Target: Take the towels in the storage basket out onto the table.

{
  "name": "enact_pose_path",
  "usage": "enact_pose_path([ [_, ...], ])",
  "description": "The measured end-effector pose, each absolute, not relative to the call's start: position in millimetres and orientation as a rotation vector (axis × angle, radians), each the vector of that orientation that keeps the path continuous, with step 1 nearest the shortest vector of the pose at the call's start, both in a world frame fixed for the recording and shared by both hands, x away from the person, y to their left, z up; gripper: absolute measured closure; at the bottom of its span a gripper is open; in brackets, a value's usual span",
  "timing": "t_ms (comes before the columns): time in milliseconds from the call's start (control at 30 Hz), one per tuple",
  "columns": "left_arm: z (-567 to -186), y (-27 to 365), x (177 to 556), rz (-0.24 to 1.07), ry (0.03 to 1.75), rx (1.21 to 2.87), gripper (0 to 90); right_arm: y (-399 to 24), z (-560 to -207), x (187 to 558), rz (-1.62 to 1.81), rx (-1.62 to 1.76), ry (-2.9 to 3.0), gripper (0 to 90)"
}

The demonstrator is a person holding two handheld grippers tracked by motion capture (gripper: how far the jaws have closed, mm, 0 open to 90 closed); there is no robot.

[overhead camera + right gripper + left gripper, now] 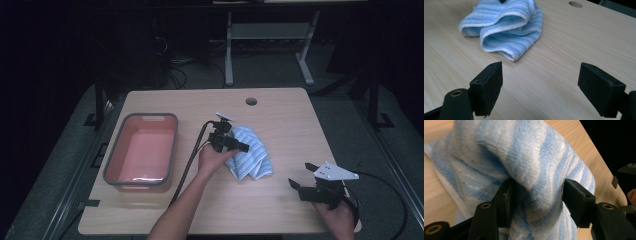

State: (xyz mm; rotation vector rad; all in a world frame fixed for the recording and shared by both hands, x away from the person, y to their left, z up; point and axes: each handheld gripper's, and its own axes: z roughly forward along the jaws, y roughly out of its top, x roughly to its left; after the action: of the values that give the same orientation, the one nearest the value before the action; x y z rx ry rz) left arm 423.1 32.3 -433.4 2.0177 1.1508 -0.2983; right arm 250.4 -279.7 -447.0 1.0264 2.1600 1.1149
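The blue-and-white striped terry towel [251, 152] is lying crumpled and loosely doubled over near the middle of the pale wooden table [280, 210], not in the pink plastic tub with the grey rim [111, 167] that is sitting empty well to its left. The left gripper [239, 146] is resting on the towel's near-left edge; in the left gripper view a raised fold of towel [536, 167] is bulging up between the jaws, which are standing parted around it, the right pad clear of the cloth and the left one just meeting it, so the claw is reading as loosened rather than clamping. The right gripper [301, 176] is hovering over bare table near the front right corner, well apart from the towel [504, 30], its jaws spread wide with nothing between them.

As a judgement, the work is looking like handling of the towel, either folding it or moving it to the tub, and it is sitting at an early or middle point: the cloth is bunched, not flat or neatly squared, and the tub is holding nothing.

Little is standing in the way: a round cable hole [251, 101] is lying beyond the towel, the left gripper's black cable [192, 155] is trailing between towel and tub, and a grey desk frame [270, 42] is standing on the floor behind
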Motion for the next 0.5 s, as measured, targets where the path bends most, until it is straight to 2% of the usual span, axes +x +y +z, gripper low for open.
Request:
enact_pose_path([
  [500, -422, 45, 417, -0.257, 1.125, 2.014, 31.1, -280, -446, 253, 1.115, 1.028, 2.164, 18.9],
])
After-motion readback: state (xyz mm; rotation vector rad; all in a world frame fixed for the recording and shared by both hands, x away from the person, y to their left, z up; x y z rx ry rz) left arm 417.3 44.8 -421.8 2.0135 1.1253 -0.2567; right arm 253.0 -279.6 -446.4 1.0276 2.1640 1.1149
